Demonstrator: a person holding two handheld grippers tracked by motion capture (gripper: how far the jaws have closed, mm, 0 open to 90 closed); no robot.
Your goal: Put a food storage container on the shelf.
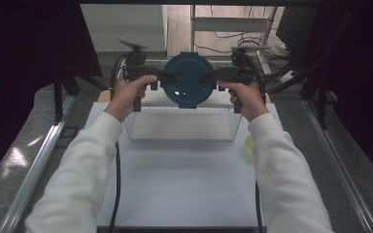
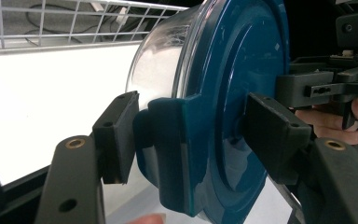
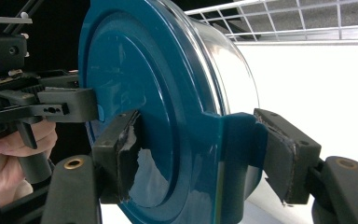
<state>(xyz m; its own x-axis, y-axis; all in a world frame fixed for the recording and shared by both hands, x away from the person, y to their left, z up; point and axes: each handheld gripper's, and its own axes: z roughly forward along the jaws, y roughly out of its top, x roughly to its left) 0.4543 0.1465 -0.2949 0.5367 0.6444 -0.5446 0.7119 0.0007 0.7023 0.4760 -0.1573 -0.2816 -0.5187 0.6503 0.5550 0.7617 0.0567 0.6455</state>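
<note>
Round lidded container [image 1: 188, 80] held aloft above wire basket [image 1: 182, 124], between both hands; left gripper [image 1: 164, 76] clamps left lid tab, right gripper [image 1: 212, 76] clamps right tab; blue lid faces up; basket directly below.

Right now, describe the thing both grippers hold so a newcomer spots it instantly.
Start at the white wire basket at the far end of the white table. Above its far edge, the left gripper and right gripper clamp a round clear container with a teal latching lid, tipped on edge, lid toward the person. Nothing else here is teal.
</note>
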